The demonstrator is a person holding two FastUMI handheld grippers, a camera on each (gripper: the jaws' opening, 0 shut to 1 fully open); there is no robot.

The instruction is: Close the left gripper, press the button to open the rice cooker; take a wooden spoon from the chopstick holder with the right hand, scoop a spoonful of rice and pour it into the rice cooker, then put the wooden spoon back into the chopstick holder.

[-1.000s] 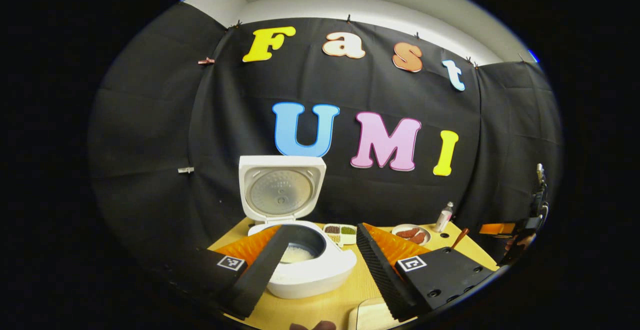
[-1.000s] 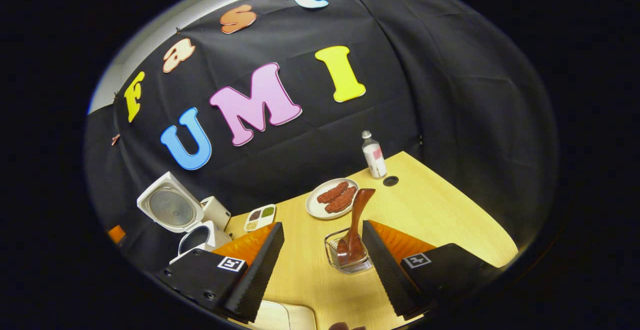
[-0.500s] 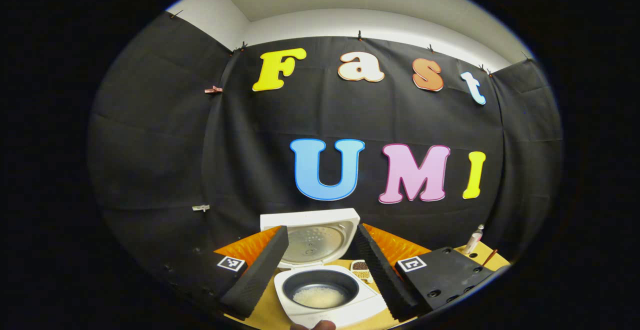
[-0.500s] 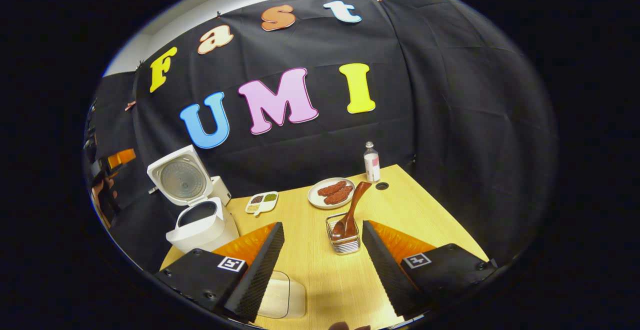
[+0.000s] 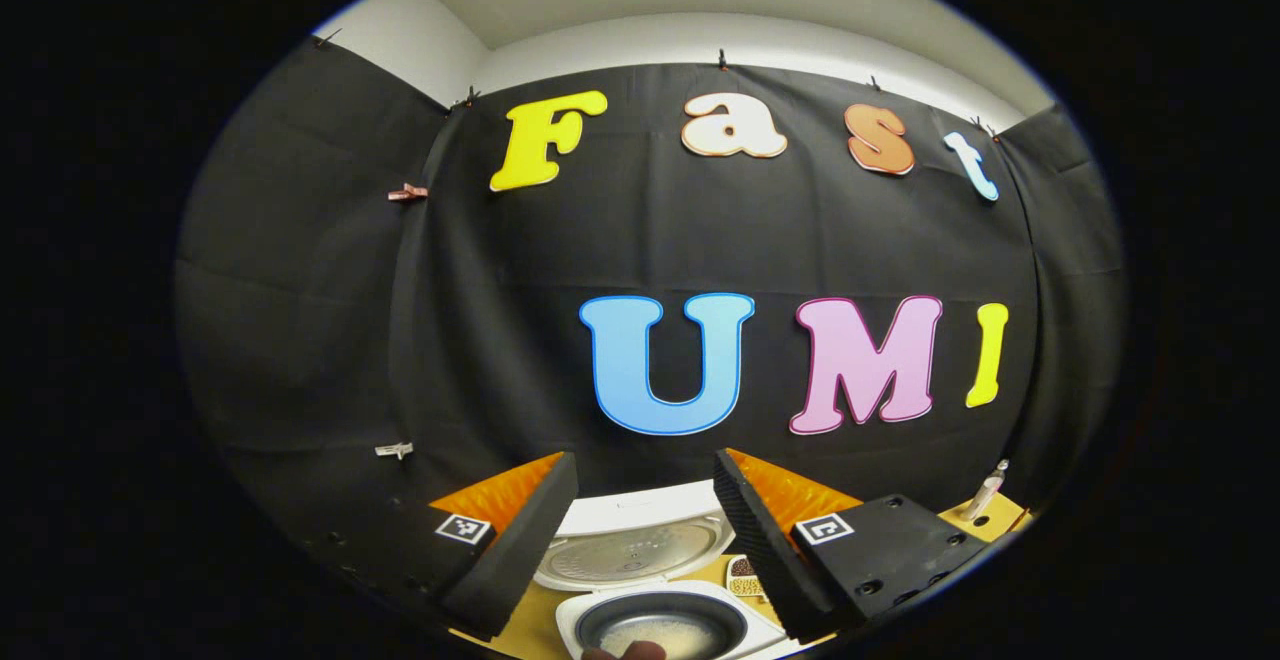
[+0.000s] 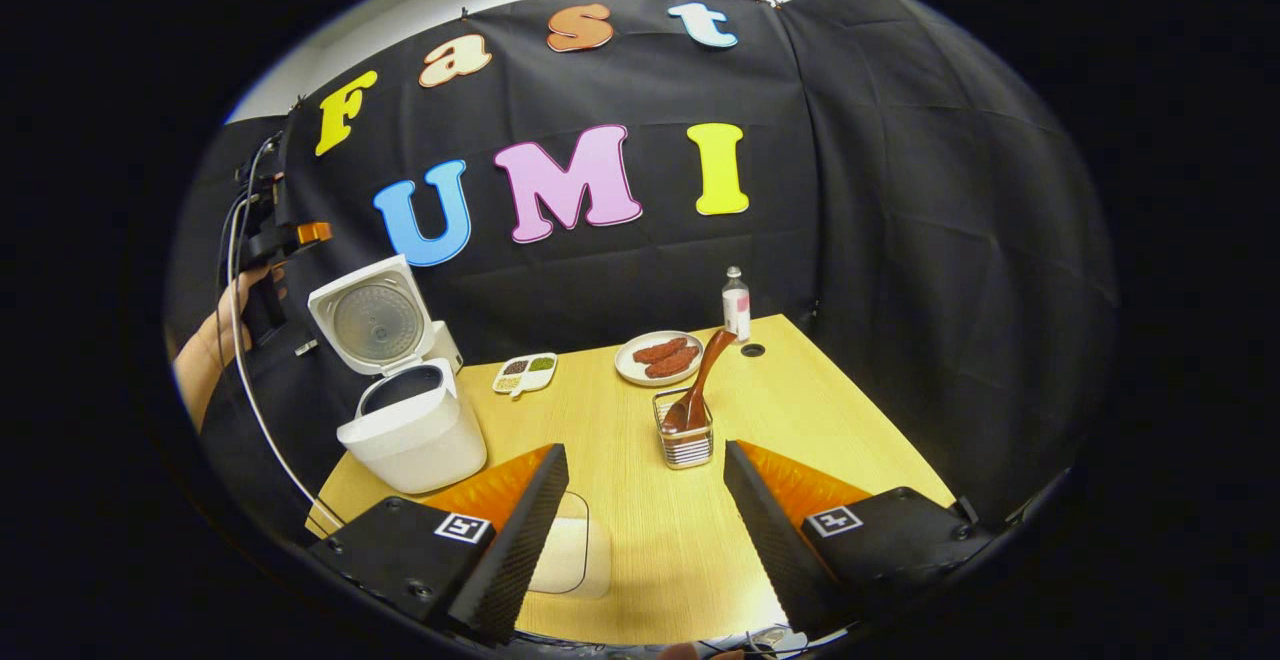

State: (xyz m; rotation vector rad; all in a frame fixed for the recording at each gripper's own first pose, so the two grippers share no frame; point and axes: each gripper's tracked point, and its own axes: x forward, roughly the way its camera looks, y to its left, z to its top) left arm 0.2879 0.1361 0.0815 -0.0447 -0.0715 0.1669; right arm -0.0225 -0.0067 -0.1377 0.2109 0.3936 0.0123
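Dark brown wooden spoon (image 6: 699, 380) standing bowl-down in a small wire chopstick holder (image 6: 684, 440), handle leaning up and to the right, tip showing against the white plate of reddish sausages (image 6: 659, 357) and the small clear bottle (image 6: 736, 304) behind. Looks rigid and light, smooth-finished so probably a touch slippery; best place to pinch is likely the bare upper handle, well clear of the holder's rim, lifting along the lean so the light basket doesn't tip or drag. Sits near the middle of the pale wooden table (image 6: 820, 420), straight ahead of the right gripper (image 6: 645, 520) and a little right of its centre line, apart from it with open tabletop between. Right gripper's jaws spread wide, nothing between them. Off to the left, white rice cooker (image 6: 410, 430) with its lid up and dark inner pot exposed; beside it a small divided dish of grains (image 6: 524, 373). Nearer the gripper, a pale container (image 6: 570, 555) half hidden behind the left finger, contents impossible to make out. Left gripper (image 5: 645, 540) held high above the open cooker (image 5: 665, 620), jaws parted and empty, white rice showing in the pot below. Hand (image 6: 235, 310) on that gripper showing at the far left in the right gripper view.
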